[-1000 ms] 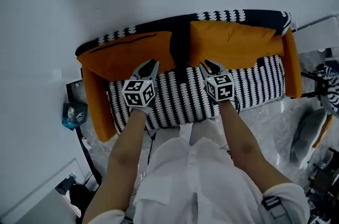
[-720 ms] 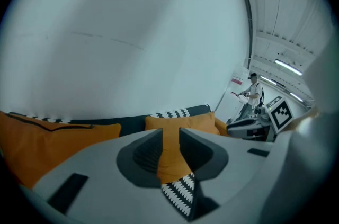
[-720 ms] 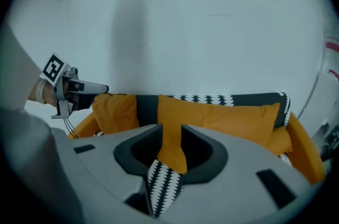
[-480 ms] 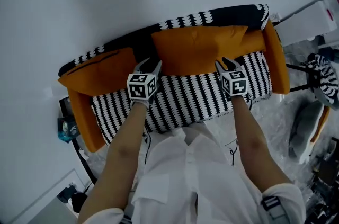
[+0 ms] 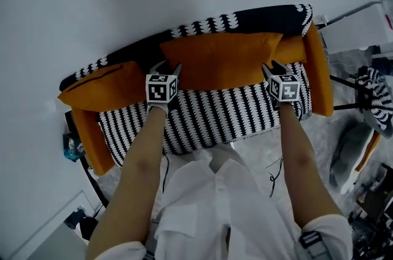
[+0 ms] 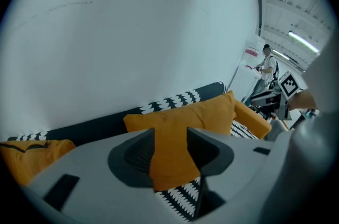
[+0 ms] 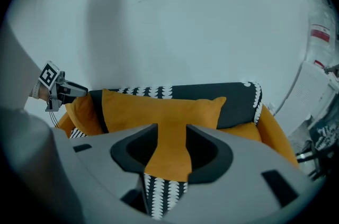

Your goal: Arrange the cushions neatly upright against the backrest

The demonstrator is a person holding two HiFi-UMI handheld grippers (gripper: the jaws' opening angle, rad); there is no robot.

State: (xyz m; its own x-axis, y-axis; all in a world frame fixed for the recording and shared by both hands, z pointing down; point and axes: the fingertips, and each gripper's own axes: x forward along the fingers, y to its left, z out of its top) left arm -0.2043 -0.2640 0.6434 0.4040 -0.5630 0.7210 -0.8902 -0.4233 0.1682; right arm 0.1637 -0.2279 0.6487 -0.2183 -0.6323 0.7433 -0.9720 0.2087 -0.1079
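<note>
Orange fabric shows between the jaws of left tongs (image 5: 164, 66) and right tongs (image 5: 277, 66), which have just been opening and grip nothing, probably because the wide cushion (image 5: 221, 59) they flank already stands against the sofa backrest (image 5: 245, 18). The second cushion (image 5: 101, 88) sits further left.

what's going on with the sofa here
A person tidies a patterned sofa with a gripper in each hand. The left gripper and right gripper are at the lower corners of the wide orange cushion, which stands against the backrest. Both jaws have just been opening, not clamped on it. A second orange cushion sits further left.
</note>
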